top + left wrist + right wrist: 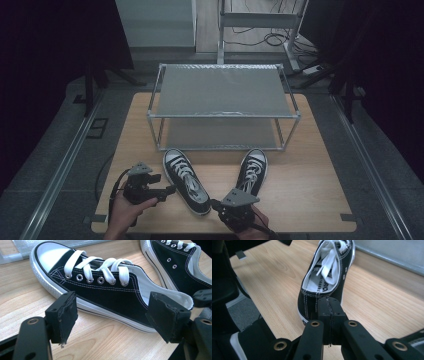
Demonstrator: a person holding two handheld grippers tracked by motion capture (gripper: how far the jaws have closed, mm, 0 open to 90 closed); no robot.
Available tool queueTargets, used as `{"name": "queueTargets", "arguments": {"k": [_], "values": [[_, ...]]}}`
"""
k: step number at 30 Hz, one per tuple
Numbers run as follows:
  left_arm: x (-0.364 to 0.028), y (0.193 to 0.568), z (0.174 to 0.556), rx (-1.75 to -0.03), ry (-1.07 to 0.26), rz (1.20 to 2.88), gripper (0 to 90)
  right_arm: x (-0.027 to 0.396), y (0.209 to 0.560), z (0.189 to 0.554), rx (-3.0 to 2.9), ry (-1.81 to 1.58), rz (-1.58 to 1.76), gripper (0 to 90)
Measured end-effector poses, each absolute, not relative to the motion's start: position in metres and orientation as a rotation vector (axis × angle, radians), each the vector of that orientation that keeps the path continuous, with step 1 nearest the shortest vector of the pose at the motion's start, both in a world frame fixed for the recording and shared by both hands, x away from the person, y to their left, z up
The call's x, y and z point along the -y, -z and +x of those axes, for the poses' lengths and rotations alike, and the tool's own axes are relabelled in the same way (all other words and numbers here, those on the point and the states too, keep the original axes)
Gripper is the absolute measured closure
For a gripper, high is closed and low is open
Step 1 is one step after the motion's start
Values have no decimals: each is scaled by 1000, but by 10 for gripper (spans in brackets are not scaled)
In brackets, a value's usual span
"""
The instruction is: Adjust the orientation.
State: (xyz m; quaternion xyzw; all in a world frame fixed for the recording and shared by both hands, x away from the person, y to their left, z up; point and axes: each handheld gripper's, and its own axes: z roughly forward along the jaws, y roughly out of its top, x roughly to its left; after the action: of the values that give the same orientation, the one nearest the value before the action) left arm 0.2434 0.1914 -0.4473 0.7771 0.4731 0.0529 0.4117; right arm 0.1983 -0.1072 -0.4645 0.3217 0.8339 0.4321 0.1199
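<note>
Two black canvas sneakers with white laces lie on the wooden table, toes toward the rack. The left sneaker [186, 181] [107, 292] lies just beyond my left gripper [169, 190] [112, 315], whose jaws stand apart and open with nothing between the pads. The right sneaker [252, 172] [329, 272] sits with its heel directly in front of my right gripper [239, 199] [330, 311], whose pads are pressed together, shut on nothing. In the left gripper view the right sneaker [185, 267] shows at the upper right.
A two-shelf metal shoe rack [220, 90] with grey shelves stands at the back of the table [310, 185]. Bare wood lies on both sides of the sneakers. Cables and a metal frame sit on the floor behind.
</note>
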Motion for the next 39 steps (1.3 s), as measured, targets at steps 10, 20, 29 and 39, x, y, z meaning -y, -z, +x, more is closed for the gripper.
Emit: {"name": "queueTargets", "arguments": {"k": [10,20,29,39], "values": [[-192,446,243,-1188,-138,1955,244,98,472,196,-2416,-1222,947,900],[-194,446,243,-1190,-140,1955,244,94,484,196,-2412,-1140,973,900],[-195,445,242,-1191,-141,1949,244,81,490,187,-2474,-1283,964,900],[-197,445,243,-1198,-143,1945,245,49,507,193,-2584,-1389,912,900]]}}
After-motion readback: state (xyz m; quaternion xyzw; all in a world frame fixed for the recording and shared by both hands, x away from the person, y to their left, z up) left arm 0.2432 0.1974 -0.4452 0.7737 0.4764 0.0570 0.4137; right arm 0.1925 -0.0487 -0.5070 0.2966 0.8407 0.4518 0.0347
